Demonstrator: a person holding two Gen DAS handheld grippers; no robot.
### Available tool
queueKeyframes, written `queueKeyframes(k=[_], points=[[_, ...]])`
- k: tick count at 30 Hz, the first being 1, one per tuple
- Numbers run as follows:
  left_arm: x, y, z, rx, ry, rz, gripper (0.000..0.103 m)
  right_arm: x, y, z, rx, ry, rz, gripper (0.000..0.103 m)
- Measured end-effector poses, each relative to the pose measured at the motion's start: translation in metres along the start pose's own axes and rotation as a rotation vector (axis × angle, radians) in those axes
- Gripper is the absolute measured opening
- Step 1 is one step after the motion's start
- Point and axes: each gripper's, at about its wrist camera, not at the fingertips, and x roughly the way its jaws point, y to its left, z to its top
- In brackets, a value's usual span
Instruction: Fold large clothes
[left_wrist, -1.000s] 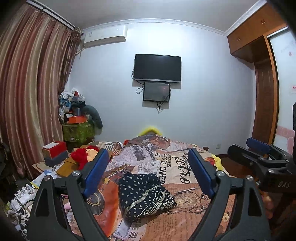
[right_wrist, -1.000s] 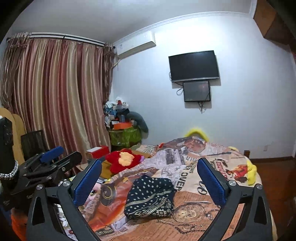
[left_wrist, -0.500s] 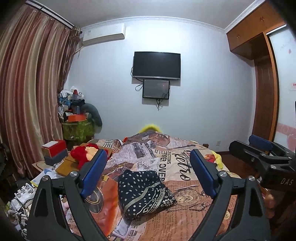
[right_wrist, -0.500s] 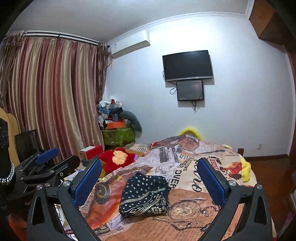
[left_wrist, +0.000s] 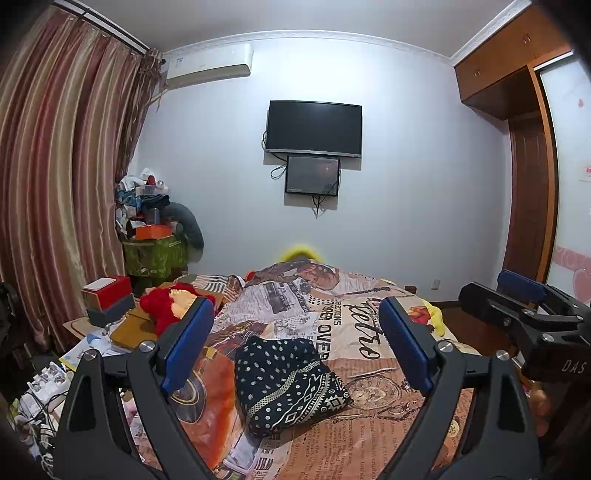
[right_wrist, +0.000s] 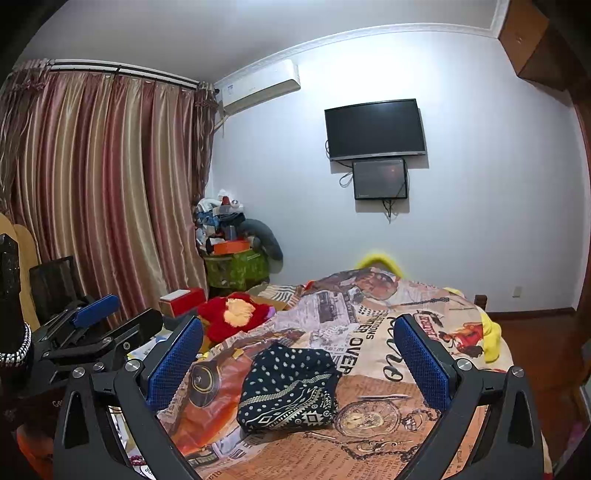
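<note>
A dark navy garment (left_wrist: 286, 380) with white dots and a patterned band lies folded into a compact bundle on the printed bedspread (left_wrist: 347, 328). The same garment (right_wrist: 290, 387) shows in the right wrist view, centred between the fingers but farther off on the bed. My left gripper (left_wrist: 295, 345) hovers above the near end of the bed, open, with nothing between its blue pads. My right gripper (right_wrist: 299, 363) is also open and empty. Each gripper appears at the edge of the other's view: the right gripper (left_wrist: 524, 306) at the right, the left gripper (right_wrist: 99, 325) at the left.
A red plush toy (left_wrist: 170, 306) and red and grey boxes (left_wrist: 109, 299) lie left of the bed amid clutter. A green bin (left_wrist: 155, 254) piled with things stands in the corner by the curtains (left_wrist: 55, 184). A wardrobe (left_wrist: 528, 184) lines the right wall.
None in the garment or the jaws; both views have only drifted slightly, the right wrist view swinging a little sideways and back.
</note>
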Motion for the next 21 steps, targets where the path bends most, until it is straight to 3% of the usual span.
queueKeyframes(k=[21], points=[[-0.0057, 0.0004, -0.0015, -0.014, 0.002, -0.048, 0.091, -0.0001, -0.0016, -0.0015, -0.003, -0.002, 0.003, 0.103]])
